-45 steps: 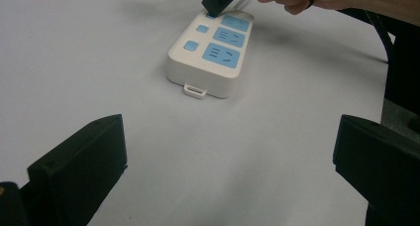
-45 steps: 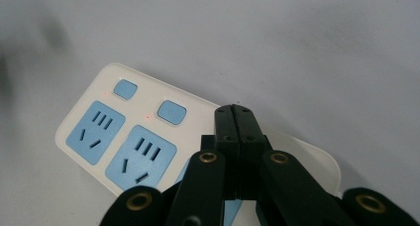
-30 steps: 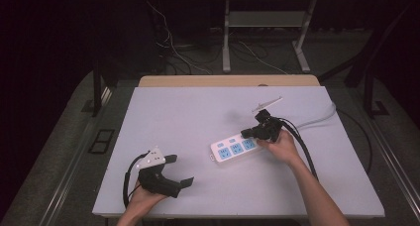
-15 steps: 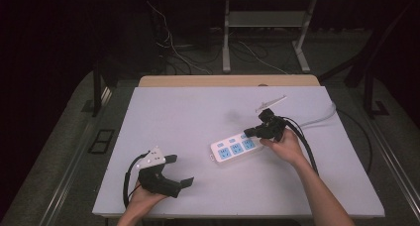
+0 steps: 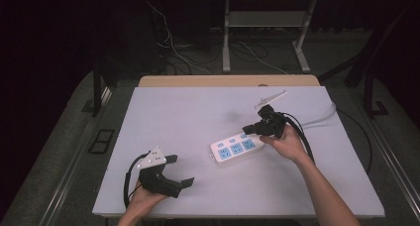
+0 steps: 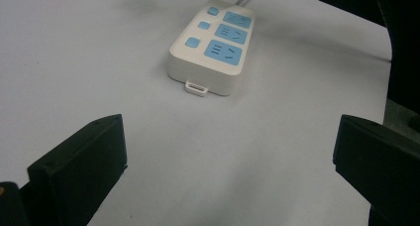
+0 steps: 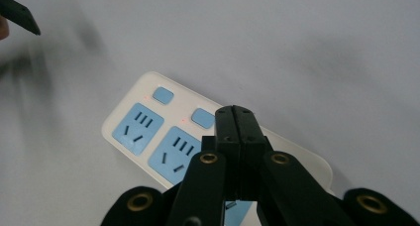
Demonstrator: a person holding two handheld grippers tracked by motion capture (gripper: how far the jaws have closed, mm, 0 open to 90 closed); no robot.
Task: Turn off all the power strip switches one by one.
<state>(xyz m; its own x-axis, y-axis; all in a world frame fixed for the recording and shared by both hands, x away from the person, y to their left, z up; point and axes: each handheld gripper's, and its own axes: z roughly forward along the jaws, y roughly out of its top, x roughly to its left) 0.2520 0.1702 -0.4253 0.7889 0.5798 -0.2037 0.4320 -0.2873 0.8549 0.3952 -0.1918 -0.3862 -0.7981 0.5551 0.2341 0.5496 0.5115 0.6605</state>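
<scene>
white plastic formed the body of the power strip (image 5: pixel 236 147), which lay near the middle of the pale table (image 5: pixel 188 112), a little toward our right, with blue socket faces and small blue buttons along one edge. its white cord (image 5: pixel 324 118) ran off toward the table's far right side.

our right gripper (image 5: pixel 249 130) hovered over the cord end of the strip, held in our right hand (image 5: pixel 286 144). in the right gripper view its jaws were pressed together, tips meeting with no gap, and nothing sat between them. the closed tip (image 7: pixel 236 121) stood just above the strip's third button area, beside two blue buttons (image 7: pixel 202 118) whose little red lights glowed; we could not tell whether the tip was touching the strip or only hanging close over it.

our left gripper (image 5: pixel 179 170) rested at the near left of the table, in our left hand (image 5: pixel 143 198), well apart from the strip. its jaws stood wide, and in the left gripper view they framed bare table, with the strip (image 6: pixel 212 46) farther ahead between them, its small hanging tab (image 6: pixel 196 87) facing us. it held nothing.
</scene>
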